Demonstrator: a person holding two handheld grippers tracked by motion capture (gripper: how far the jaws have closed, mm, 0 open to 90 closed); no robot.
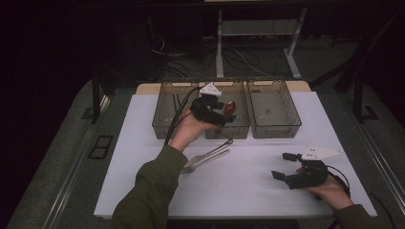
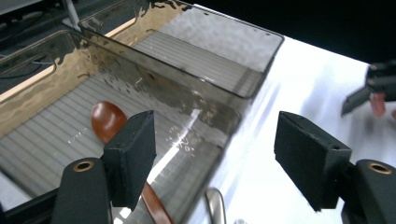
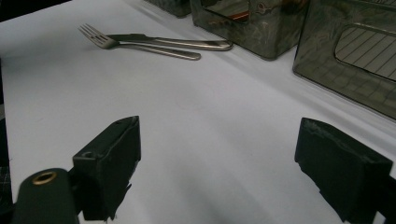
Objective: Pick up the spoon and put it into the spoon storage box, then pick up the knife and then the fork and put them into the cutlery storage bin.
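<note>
My left gripper [image 1: 225,113] hovers over the middle clear bin [image 1: 227,132] at the back of the white table, jaws apart with nothing between the pads. A brown wooden spoon [image 2: 107,120] lies in that bin below the gripper [image 2: 215,149], its handle running under the left jaw; the spoon's bowl [image 1: 230,108] shows beside the gripper from above. My right gripper [image 1: 282,165] rests low over the table near the front right, open and empty [image 3: 219,163]. A metal fork [image 3: 140,46] and a knife [image 3: 177,42] lie side by side on the table.
Three clear bins stand in a row at the back: the left bin [image 1: 165,129], the middle one, and the right bin [image 1: 274,129]. The fork and knife [image 1: 207,155] lie just in front of the middle bin. The white table surface [image 1: 248,191] spreads between the two grippers.
</note>
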